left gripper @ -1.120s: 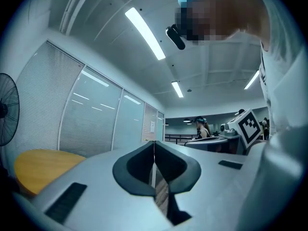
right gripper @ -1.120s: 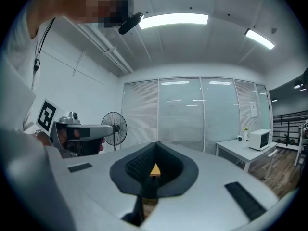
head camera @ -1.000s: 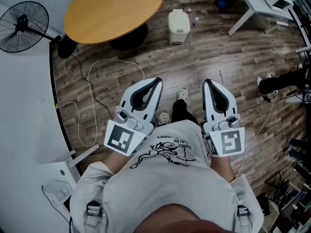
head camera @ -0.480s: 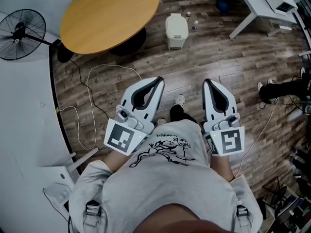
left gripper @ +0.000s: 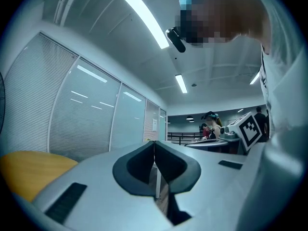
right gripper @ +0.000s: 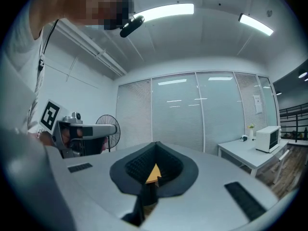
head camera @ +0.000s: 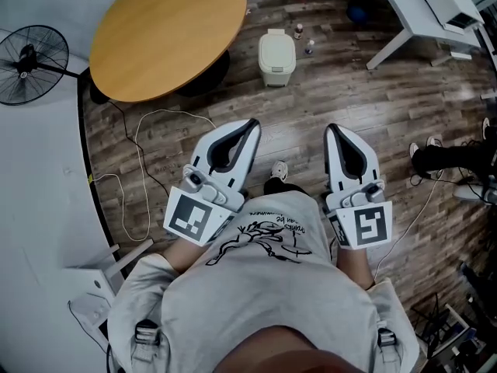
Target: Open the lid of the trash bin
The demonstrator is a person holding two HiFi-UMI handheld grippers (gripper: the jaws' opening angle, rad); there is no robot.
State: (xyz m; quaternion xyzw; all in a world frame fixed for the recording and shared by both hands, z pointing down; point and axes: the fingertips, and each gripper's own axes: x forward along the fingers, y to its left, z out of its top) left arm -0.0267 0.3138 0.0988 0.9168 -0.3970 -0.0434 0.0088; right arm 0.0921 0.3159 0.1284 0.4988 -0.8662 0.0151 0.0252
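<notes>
On a wooden floor (head camera: pixel 349 92), a trash bin (head camera: pixel 276 57) stands shut

The white bin sits lid down just beside a round wooden table (head camera: pixel 167 33), well ahead of the left gripper (head camera: pixel 252 124) and right gripper (head camera: pixel 331 129), both level, jaws pressed together on nothing.

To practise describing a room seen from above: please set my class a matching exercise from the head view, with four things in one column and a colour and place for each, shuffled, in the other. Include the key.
Things:
1. bin
2. round table
3. fan
4. desk

Descriptions:
a. black, at the far left edge
b. white, in the top right corner
c. cream, lid shut, on the floor at upper middle
d. orange top, upper left

Pairs: 1-c, 2-d, 3-a, 4-b
</notes>
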